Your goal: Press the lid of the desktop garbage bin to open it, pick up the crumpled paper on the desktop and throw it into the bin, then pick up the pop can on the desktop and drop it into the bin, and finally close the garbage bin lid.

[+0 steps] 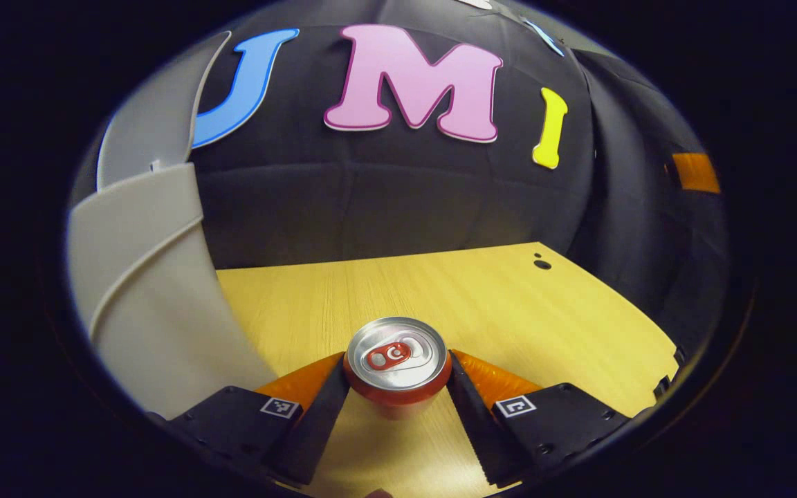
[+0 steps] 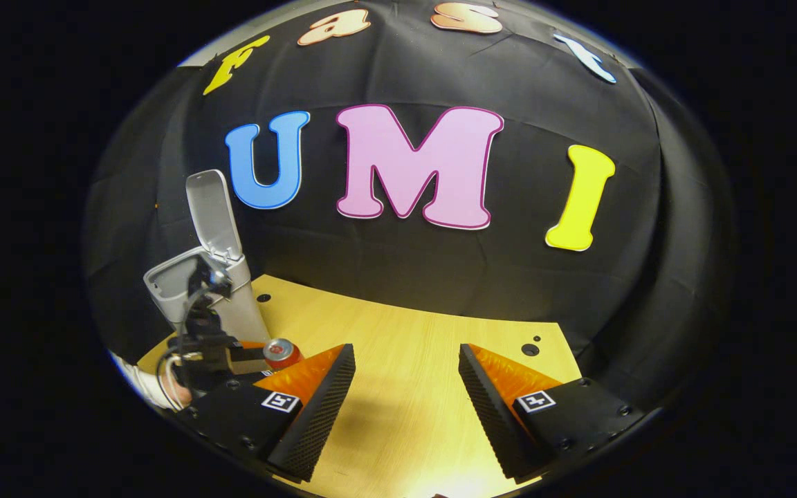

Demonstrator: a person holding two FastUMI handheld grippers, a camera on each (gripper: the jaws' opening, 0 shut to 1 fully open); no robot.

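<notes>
In the left gripper view the pop can (image 1: 398,365) is seen upright between the left gripper (image 1: 398,387) fingers, which are pressed against its two sides. The can's silver top is round and domed, with a red pull tab; only a thin band of its red wall is visible below the rim, and the base is hidden between the fingers. Whether the can rests on the wooden desktop (image 1: 495,311) or is raised off it cannot be told. The desktop is pale wood grain, smooth, with two small dark holes toward its far right corner.

The garbage bin (image 1: 142,290) is found at the left, close by: smooth grey plastic, curved wall with a raised rib. Its lid (image 1: 156,117) is stood open, upright, cut off at the upper edge. The bin's mouth is not visible from this angle.

In the right gripper view the right gripper (image 2: 407,387) is held over bare desktop (image 2: 405,373), its fingers set wide apart with nothing between them; their inner faces are finely ribbed. At far left the bin (image 2: 232,311) is seen small, lid (image 2: 213,211) tipped up. In front of it the other gripper (image 2: 260,356) is seen clasping the can (image 2: 282,353), partly hidden by cabling and a hand cut off at the edge. No crumpled paper can be made out; the bin's inside is too small to judge.
</notes>
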